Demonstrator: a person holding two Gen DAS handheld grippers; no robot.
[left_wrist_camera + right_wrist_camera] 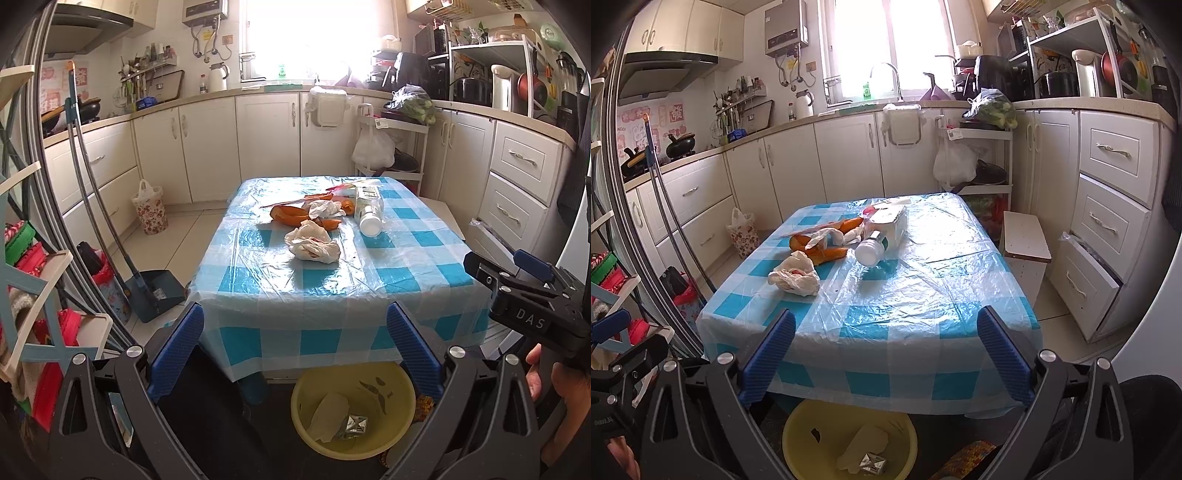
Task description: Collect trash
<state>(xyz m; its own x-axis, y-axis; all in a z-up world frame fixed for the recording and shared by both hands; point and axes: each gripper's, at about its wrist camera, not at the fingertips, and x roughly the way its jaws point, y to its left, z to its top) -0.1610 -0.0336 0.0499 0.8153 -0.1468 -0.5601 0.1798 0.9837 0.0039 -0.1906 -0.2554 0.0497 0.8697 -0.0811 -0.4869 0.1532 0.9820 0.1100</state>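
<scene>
You are facing a low surface covered with a blue-and-white checked cloth under clear plastic sheeting, set in the middle of a small kitchen. Your left hand-held gripper hangs short of its near edge with its blue fingers spread wide and nothing between them. Your right hand-held gripper is the same: wide open, holding nothing, just off the near edge.

The trash sits toward the far half of the surface. A crumpled tissue lies nearest you, left of centre. Behind it are orange peels with a second wad lying among them. A clear bottle lies on its side just to the right of the peels, its white cap toward you. A carton rests against the bottle in the right wrist view.

On the floor under the near edge stands a yellow basin, already holding paper and a small crushed foil pack.

Around you, cream cabinets run along the far wall beneath a bright window, and drawers line the right side, the lowest one ajar. A dustpan and a floral bin stand on the floor to the left, and a white stool stands to the right.
</scene>
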